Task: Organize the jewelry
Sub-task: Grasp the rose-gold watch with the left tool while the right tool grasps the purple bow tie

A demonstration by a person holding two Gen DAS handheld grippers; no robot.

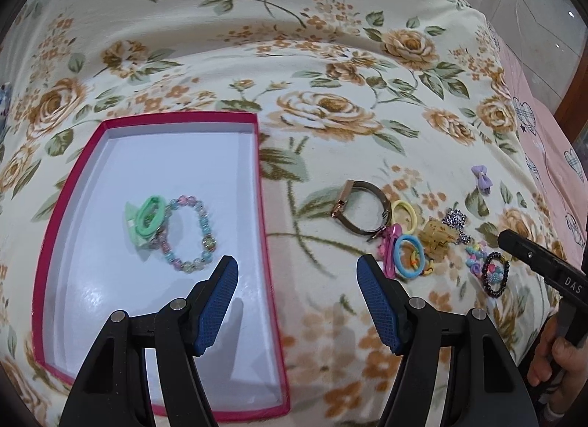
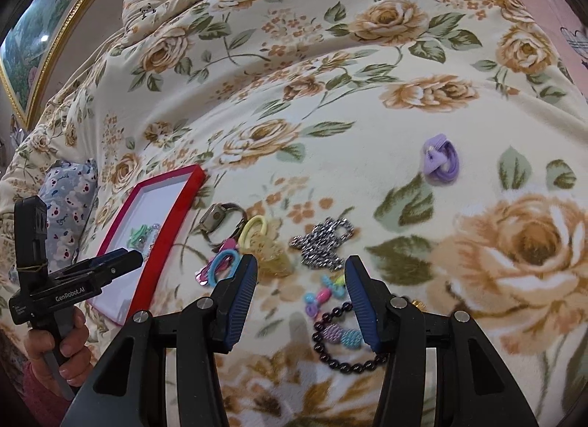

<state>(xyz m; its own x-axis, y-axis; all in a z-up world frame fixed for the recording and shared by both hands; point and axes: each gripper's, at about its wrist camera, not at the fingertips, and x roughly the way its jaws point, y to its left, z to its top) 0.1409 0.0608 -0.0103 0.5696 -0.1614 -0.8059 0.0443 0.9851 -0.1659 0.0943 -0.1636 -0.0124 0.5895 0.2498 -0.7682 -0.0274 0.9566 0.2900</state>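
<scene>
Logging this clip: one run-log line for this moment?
box: green tie, bead bracelet | left gripper open, empty | right gripper open, empty

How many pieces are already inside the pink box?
2, touching each other left of centre in the pink box: a green hair tie and, to its right, a pastel bead bracelet. Something may hide beneath them.

A pink-rimmed white tray [image 1: 77, 184] is lying on the floral blanket [image 1: 294, 59], holding a green hair tie [image 1: 149, 214] touching a pastel beaded bracelet [image 1: 191, 234]. The left gripper [image 1: 297, 269] is hovering with jaws apart over the tray's right rim, nothing between them. To the right, a watch [image 1: 362, 212], yellow [image 1: 403, 214] and blue hair rings [image 1: 408, 251], a silver chain [image 1: 455, 223] and a dark bead bracelet [image 1: 496, 274] are lying clustered. A purple bow [image 1: 482, 178] is sitting apart.
</scene>
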